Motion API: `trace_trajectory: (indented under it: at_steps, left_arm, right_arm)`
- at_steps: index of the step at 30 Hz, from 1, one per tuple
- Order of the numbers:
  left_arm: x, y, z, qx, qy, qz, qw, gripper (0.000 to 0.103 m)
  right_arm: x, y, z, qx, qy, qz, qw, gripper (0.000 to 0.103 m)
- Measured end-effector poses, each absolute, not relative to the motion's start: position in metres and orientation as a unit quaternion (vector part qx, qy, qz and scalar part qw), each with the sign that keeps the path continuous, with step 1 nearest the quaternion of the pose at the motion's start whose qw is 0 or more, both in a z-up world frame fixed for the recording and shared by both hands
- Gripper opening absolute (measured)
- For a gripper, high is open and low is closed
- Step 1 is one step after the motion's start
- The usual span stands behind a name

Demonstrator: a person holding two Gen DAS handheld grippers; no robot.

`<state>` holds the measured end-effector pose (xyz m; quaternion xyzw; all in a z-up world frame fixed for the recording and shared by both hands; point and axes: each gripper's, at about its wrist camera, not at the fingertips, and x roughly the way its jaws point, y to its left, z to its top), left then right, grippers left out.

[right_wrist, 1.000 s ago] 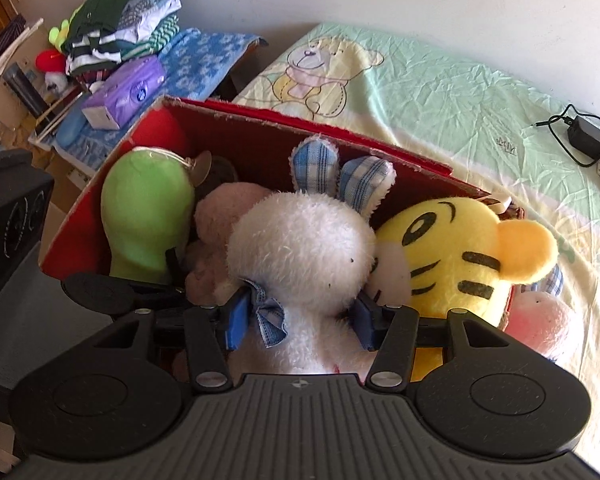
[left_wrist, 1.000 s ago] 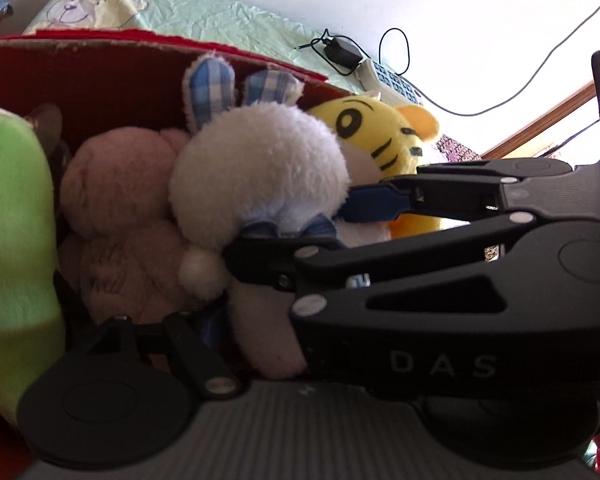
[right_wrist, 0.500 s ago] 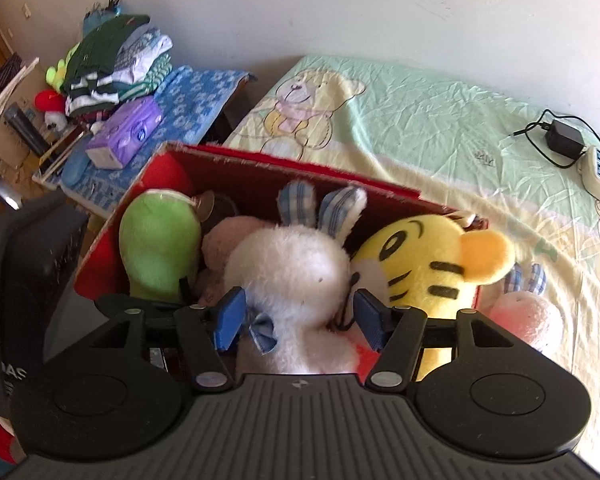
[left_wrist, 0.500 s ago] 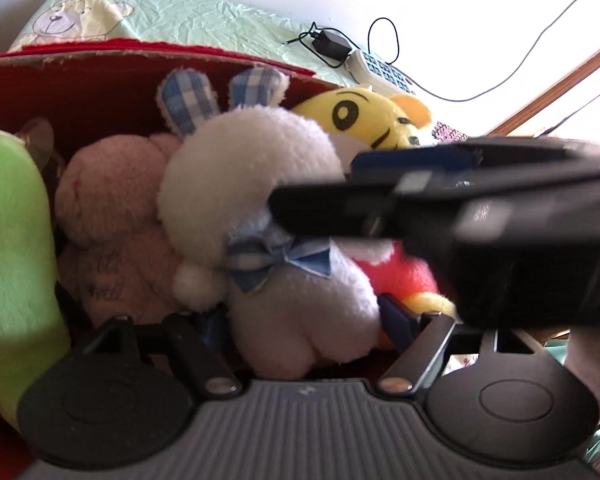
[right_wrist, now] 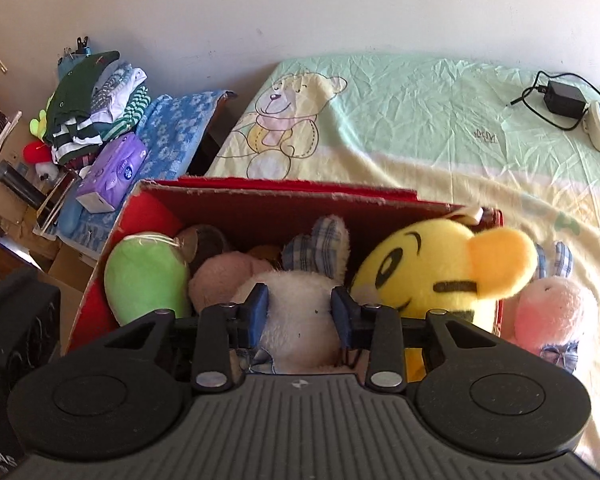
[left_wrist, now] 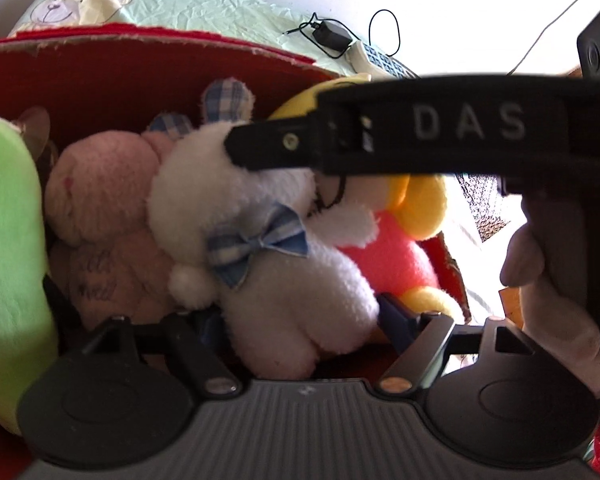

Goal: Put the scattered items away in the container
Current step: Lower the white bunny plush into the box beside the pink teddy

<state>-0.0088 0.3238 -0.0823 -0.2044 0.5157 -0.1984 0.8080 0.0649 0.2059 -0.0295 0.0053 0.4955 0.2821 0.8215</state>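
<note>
A red cardboard box (right_wrist: 260,208) on the bed holds a green plush (right_wrist: 144,276), a pink teddy (right_wrist: 224,276), a white bunny (right_wrist: 300,304) with checked ears and a yellow tiger (right_wrist: 432,268). My right gripper (right_wrist: 300,312) is closing, and its blue pads press both sides of the bunny's head. In the left wrist view my left gripper (left_wrist: 300,320) stands open. The bunny's body (left_wrist: 292,280) sits between its fingers without being squeezed. The right gripper's black body (left_wrist: 460,132) crosses above. A pink bunny (right_wrist: 548,308) lies on the bed outside the box.
The bear-print sheet (right_wrist: 380,120) stretches behind the box, with a charger (right_wrist: 564,96) and a power strip at its far right. Folded clothes (right_wrist: 96,108) and a purple tissue pack (right_wrist: 116,168) lie to the left. A hand (left_wrist: 540,280) holds the right gripper.
My right gripper has rolled and narrowed onto the white bunny's head. The left jaws have widened around its body. The bunny now leans left, showing the tiger's red body.
</note>
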Motion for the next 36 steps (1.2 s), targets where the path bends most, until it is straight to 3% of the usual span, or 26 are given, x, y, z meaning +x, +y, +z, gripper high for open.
trace_trajectory:
  at_steps: [6, 18, 36]
  left_arm:
    - [0.001, 0.319, -0.083, -0.195, 0.526, -0.195, 0.805, 0.084]
    - [0.004, 0.312, -0.080, -0.166, 0.527, -0.198, 0.810, 0.084]
    - [-0.009, 0.314, -0.079, -0.147, 0.527, -0.196, 0.813, 0.085]
  right_arm:
    - [0.066, 0.203, -0.033, 0.014, 0.489, 0.281, 0.825, 0.036]
    - [0.052, 0.190, -0.024, 0.043, 0.452, 0.279, 0.846, 0.038]
    - [0.032, 0.185, -0.037, 0.046, 0.464, 0.250, 0.849, 0.034]
